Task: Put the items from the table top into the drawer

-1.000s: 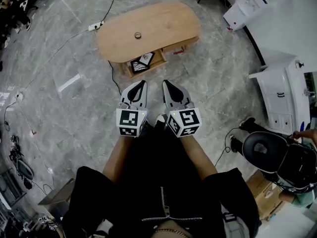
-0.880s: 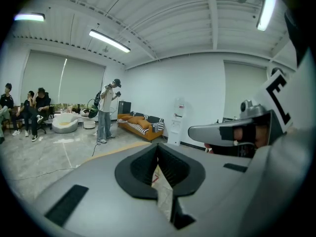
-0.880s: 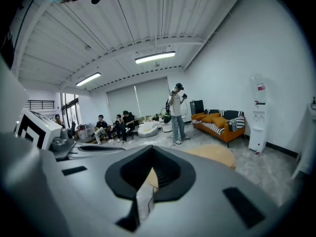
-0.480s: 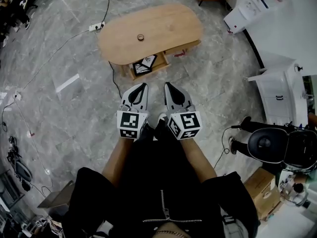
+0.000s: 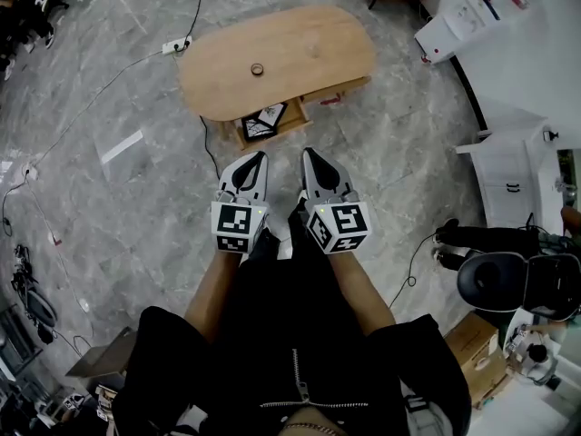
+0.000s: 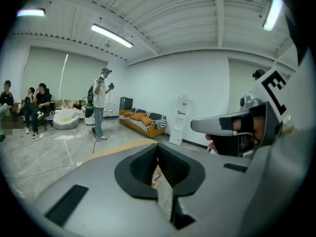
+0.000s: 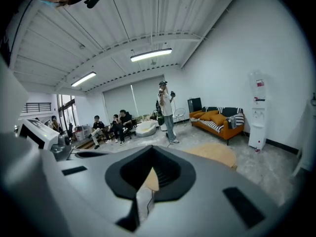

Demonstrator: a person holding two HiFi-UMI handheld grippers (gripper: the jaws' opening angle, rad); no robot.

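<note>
Edging toward the worktop (image 5: 300, 48) at 12 o'clock, the left tool (image 5: 258, 160) and right tool (image 5: 310, 157) stayed clenched and empty; a clumsy nudge could roll the ring (image 5: 257, 68) off.

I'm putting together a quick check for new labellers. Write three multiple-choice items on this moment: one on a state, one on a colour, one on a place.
1. The drawer below the table top is:
A shut
B open
C lying out on the floor

2. The table top is:
A black
B white
C light wood

3. The small round object lies:
A on the table top
B in the drawer
C on the floor

Answers:
1 B, the drawer sticks out past the table's edge and its inside shows from above.
2 C, the oval top is pale tan against the grey floor.
3 A, it sits on the top, left of the middle.
</note>
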